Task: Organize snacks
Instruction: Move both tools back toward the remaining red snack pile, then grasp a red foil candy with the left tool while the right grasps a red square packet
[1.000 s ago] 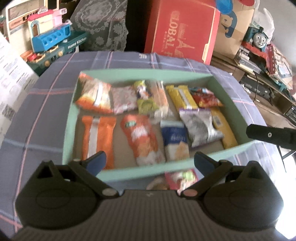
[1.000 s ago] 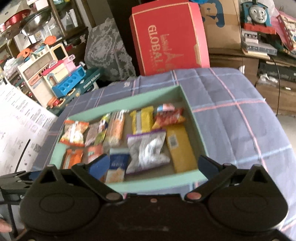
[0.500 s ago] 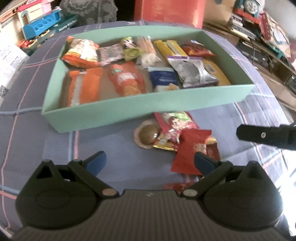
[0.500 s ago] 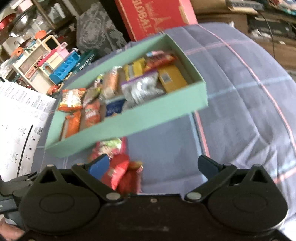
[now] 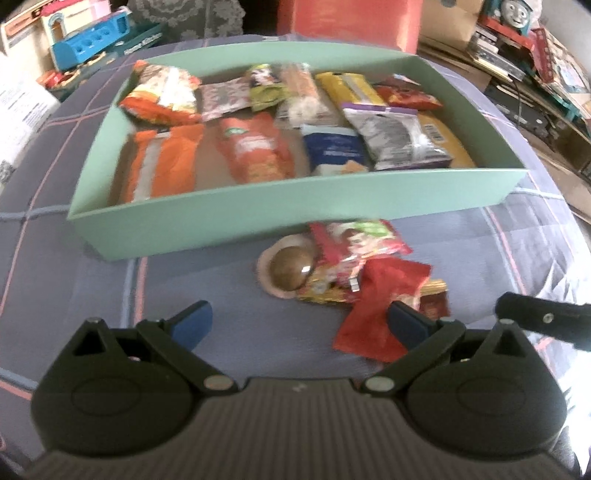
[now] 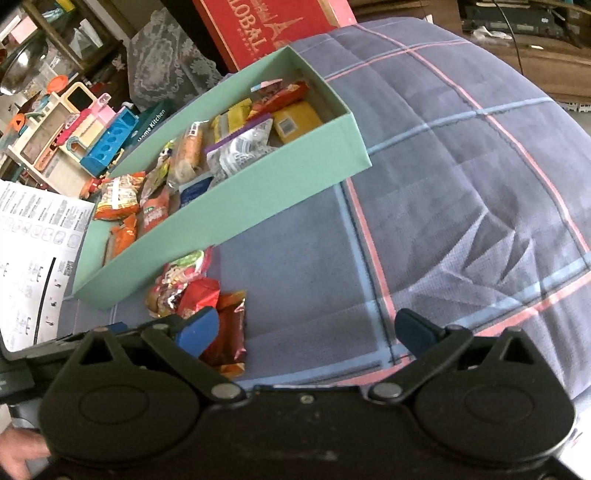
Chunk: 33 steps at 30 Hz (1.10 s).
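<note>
A green box point(image 5: 258, 210) holds several snack packets in two rows; it also shows in the right wrist view point(image 6: 258, 192). In front of it on the quilt lies a small pile: a round brown snack point(image 5: 290, 271), a colourful packet point(image 5: 354, 243) and a red packet point(image 5: 376, 317). The pile shows in the right wrist view point(image 6: 199, 295) too. My left gripper point(image 5: 301, 325) is open and empty just before the pile, its right finger over the red packet. My right gripper point(image 6: 306, 330) is open and empty, to the right of the pile.
The quilt point(image 6: 461, 177) has plaid lines. A red box point(image 6: 266, 29), toy kitchen point(image 6: 74, 125) and printed sheets point(image 6: 33, 258) stand beyond and to the left. The right gripper's arm point(image 5: 546, 321) shows at the left view's right edge.
Both grippers have dropped and pulled back from above the box to the quilt in front of it. The pile of loose snacks has come into view. Both stay open.
</note>
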Available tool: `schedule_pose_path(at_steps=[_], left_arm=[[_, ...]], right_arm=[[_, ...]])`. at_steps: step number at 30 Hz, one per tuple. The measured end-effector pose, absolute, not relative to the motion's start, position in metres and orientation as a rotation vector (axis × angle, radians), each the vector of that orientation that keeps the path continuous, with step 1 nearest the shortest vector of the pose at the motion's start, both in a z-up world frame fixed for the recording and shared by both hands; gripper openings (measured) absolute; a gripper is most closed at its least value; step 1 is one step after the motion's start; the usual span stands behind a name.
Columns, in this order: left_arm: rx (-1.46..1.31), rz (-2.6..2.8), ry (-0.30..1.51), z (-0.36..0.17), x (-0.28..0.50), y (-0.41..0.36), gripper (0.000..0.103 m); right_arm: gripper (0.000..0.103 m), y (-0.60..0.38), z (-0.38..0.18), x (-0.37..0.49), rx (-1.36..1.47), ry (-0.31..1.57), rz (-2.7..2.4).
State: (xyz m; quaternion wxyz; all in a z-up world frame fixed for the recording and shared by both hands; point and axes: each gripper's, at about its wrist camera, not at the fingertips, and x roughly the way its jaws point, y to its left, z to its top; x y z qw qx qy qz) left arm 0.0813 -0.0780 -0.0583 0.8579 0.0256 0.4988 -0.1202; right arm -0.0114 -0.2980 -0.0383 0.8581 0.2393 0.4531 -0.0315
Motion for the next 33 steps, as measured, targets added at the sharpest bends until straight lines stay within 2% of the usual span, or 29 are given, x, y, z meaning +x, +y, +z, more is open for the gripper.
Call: schedule_pose_path(at_steps=[6,12,13,18,25,33], left_arm=[[0.063,-0.157,1.072,-0.068,0.083,-0.048,0.103],[0.007,-0.192,1.065,-0.062,0.079,-0.031,0.103],[0.006,-0.213,1.060,-0.060,0.077,-0.032,0.103],[0.028,-0.380,1.027,-0.046,0.056,-0.044,0.103],[0.080,-0.529,1.047,-0.041,0.036,-0.077,0.103],[0.212,-0.497,1.080,-0.062,0.029,-0.094,0.103]], right_arm=[[0.103,-0.276,-0.037,-0.006,0.419,0.940,-0.029],[0.082,-0.254,-0.037,0.001,0.327,0.949,0.016],[0.082,-0.252,-0.036,0.003,0.321,0.952,0.017],[0.083,-0.263,-0.036,0.007,0.382,0.962,0.003],[0.097,-0.266,-0.039,0.004,0.440,0.962,0.036],[0.096,-0.261,-0.039,-0.007,0.428,0.971,0.032]])
